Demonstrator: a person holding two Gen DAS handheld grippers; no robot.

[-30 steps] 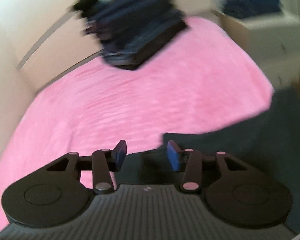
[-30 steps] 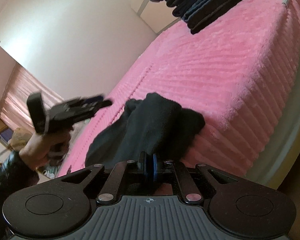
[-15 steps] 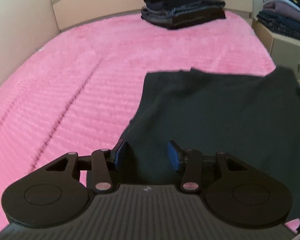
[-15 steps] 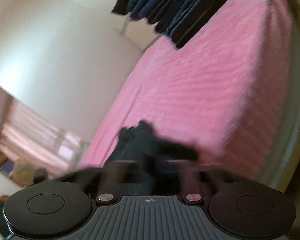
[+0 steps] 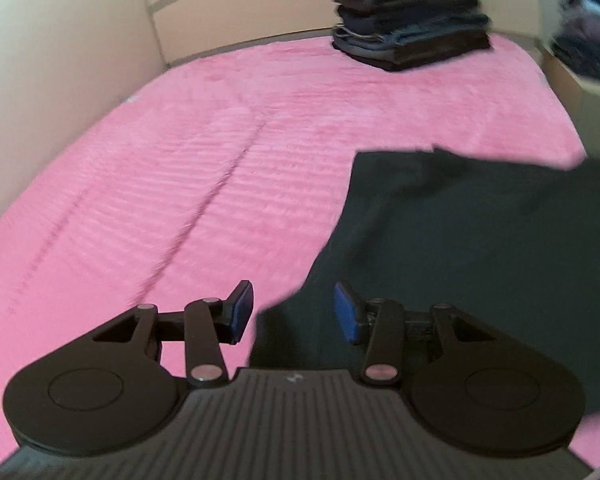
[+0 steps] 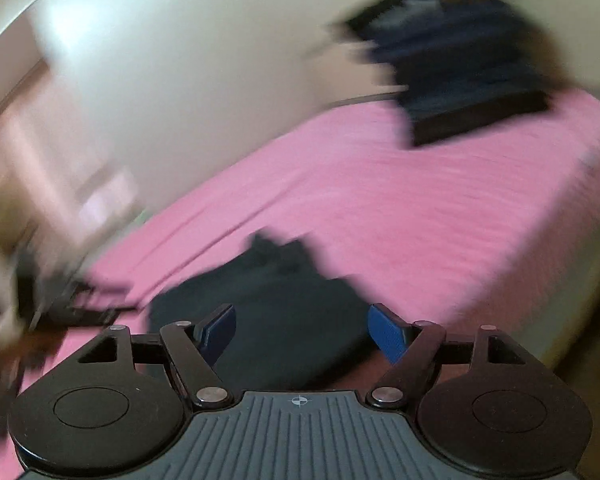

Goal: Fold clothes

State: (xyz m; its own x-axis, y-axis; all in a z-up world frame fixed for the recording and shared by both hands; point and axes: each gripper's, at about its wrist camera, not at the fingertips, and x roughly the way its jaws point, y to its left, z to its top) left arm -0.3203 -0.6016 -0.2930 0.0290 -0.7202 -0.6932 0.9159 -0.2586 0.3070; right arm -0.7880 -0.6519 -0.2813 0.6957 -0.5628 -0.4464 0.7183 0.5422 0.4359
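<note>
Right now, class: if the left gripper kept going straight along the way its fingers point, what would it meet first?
Most likely the dark garment spread on the pink bedspread; its edge lies just ahead of the open left gripper. Depth is unclear, so it may touch bedspread beside it.

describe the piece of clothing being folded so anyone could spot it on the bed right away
Start at the pink bedspread covering the bed. At its near right edge lies a black garment, spread flat in a single layer. Unlike the tall stack of folded clothes at the far end, it lies alone and unstacked.

Pink bed (image 5: 260,152) bears dark garment (image 5: 480,248), folded stack (image 5: 412,36)
</note>
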